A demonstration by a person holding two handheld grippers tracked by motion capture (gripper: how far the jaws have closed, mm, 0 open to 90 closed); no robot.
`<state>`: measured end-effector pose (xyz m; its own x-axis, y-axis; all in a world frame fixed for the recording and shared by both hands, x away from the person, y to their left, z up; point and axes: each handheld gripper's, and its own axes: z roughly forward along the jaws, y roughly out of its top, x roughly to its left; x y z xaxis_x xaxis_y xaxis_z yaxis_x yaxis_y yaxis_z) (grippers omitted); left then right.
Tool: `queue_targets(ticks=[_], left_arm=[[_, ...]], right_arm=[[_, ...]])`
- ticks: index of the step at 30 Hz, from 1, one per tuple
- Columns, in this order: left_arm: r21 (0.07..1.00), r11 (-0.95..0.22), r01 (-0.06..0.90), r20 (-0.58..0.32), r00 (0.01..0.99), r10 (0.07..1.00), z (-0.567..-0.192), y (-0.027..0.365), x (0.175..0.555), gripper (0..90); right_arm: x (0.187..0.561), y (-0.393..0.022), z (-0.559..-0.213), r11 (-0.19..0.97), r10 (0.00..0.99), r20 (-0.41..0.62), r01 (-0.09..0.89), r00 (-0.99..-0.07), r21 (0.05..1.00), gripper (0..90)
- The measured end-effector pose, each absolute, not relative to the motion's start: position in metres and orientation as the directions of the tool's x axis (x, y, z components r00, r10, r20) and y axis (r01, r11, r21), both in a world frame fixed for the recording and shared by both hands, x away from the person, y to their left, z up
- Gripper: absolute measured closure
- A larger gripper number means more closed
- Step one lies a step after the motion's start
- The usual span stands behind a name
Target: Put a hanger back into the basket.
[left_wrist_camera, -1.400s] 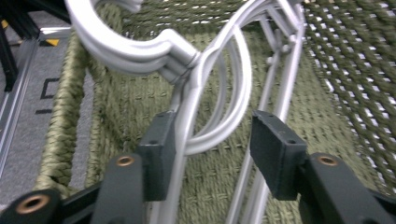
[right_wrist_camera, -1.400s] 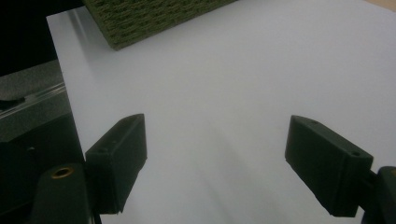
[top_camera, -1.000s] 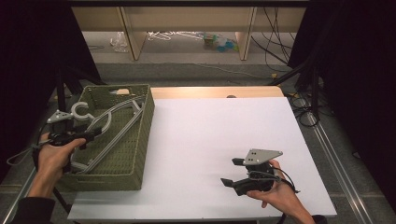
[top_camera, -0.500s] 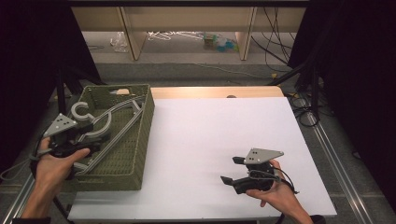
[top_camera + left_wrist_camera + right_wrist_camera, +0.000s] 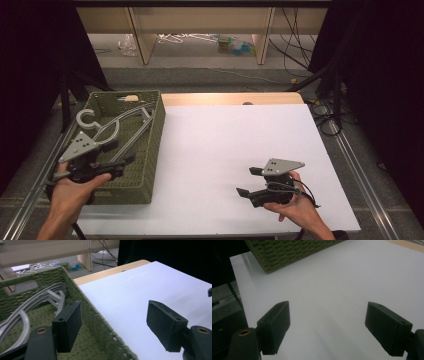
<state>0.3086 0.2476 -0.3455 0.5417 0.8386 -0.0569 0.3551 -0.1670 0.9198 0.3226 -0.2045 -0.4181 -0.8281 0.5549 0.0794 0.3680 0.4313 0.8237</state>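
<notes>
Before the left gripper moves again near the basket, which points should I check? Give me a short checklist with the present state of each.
1. Left gripper open, nothing between its fingers: ok.
2. Grey hangers lie inside the green basket: ok.
3. Left gripper free of the basket rim: not ok, one finger is over the inside, one outside.
4. Right gripper open and empty over the white table: ok.
5. Hangers not tangled together: cannot tell.

Both handheld rigs look the same: a chunky black plastic left claw [image 5: 116, 167] and right claw [image 5: 248, 182], each topped with a grey three-cornered plate dotted with small holes. Jaws are flat black blocks with brass-ringed screw holes. Black cable trails off each. Forearms bare.
</notes>
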Motion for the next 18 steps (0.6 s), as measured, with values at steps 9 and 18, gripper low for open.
queue_targets(ticks=[9, 18], left_arm=[[0.933, -0.163, 0.320, -0.070, 0.607, 0.791, -0.359, 0.218, 0.302, 26.4], [0.938, -0.161, 0.307, -0.076, 0.636, 0.768, -0.376, 0.204, 0.300, 25.1]], right_arm=[[0.322, -0.206, -0.419, 0.419, 0.557, 0.087, 0.370, -0.826, 0.830, 21.2], [0.322, -0.208, -0.420, 0.390, 0.571, 0.093, 0.369, -0.816, 0.844, 20.7]])
